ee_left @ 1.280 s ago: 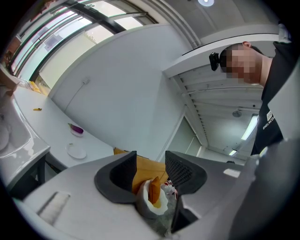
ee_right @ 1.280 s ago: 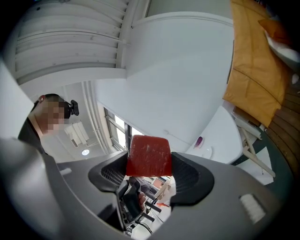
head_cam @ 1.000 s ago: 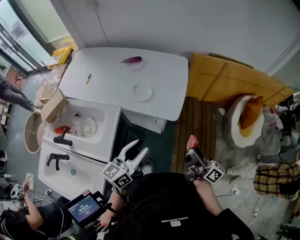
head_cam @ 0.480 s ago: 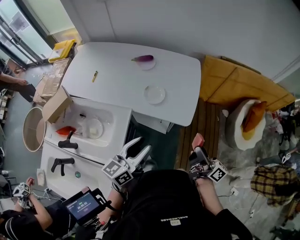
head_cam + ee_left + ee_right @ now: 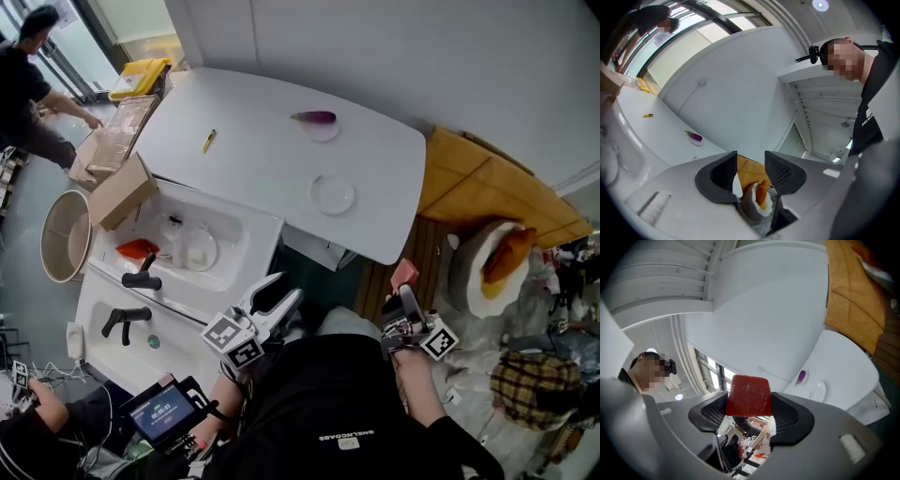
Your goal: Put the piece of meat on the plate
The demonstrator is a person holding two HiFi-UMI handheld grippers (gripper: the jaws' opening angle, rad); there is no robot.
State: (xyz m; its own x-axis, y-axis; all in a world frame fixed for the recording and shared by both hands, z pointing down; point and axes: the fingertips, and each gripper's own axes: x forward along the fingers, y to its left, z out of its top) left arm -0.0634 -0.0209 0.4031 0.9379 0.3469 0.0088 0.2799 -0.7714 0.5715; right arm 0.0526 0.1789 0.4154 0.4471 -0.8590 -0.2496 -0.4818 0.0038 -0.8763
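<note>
You are holding the red, block-shaped piece of meat (image 5: 748,391) in your right claw (image 5: 749,405). Its two dark jaws are standing about half apart and are pressing on the meat from both sides. The meat is sitting at the tips of the jaws, and part of it is sticking out beyond them.

The small round white empty plate (image 5: 333,194) is lying on the white table (image 5: 253,164), well apart from this claw. It is lying ahead of the tips and over toward the side of your left claw. The meat is hanging in the air, off the table's edge, and is not touching the plate.

A second small white plate with a purple eggplant (image 5: 317,118) is lying further along the table, beyond the empty plate as seen from the claw.

Your left claw (image 5: 289,287) is standing wide open. Nothing is sitting between its jaws, and only the room behind is showing through the gap. It is hanging beside the right claw, also short of the table.
</note>
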